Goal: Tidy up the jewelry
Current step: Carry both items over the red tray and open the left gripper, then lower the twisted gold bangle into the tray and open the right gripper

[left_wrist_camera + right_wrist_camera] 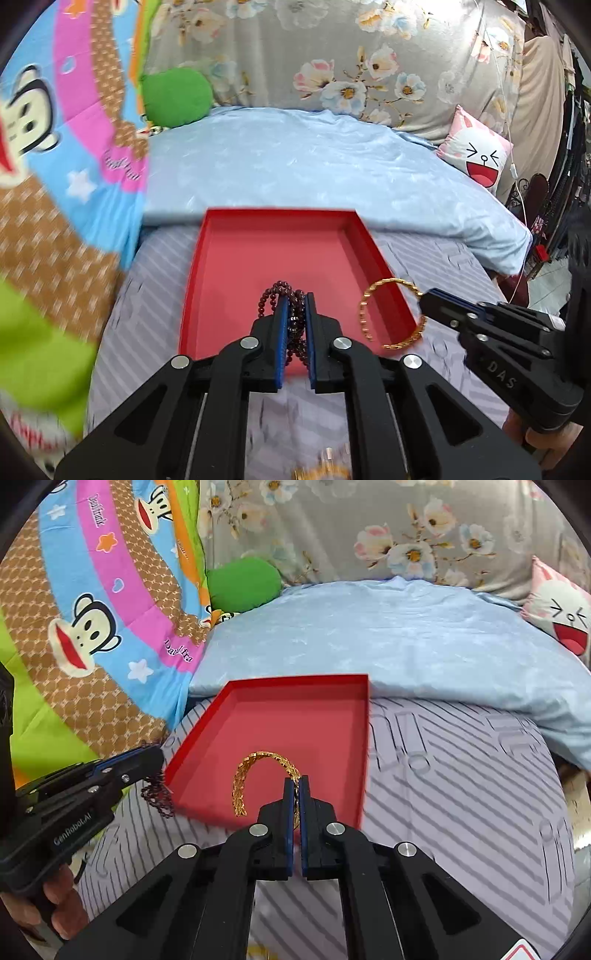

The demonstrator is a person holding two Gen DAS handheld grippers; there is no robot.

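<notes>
Left wrist view: left hand-held gripper (295, 306) clamps a dark-red beaded bracelet (275, 295) above the shallow red cardboard tray (258, 254); right hand-held gripper (296, 788) pinches a gold chain bangle (255, 771) over that tray's near edge.

You get bright, even, soft light in both views, with no hard glare; only the round metal pins on the black arms catch small highlights. Shadows are faint: a soft dark patch inside the red tray (258, 258) ahead of the closed fingers. The left wrist view smears badly along its left edge, where the cartoon blanket (55, 147) streaks, and at bottom centre, where something gold is a blur. The right wrist view is sharper, the striped sheet (461, 775) crisp. Fisheye bending curves everything near the dark rounded corners.
</notes>
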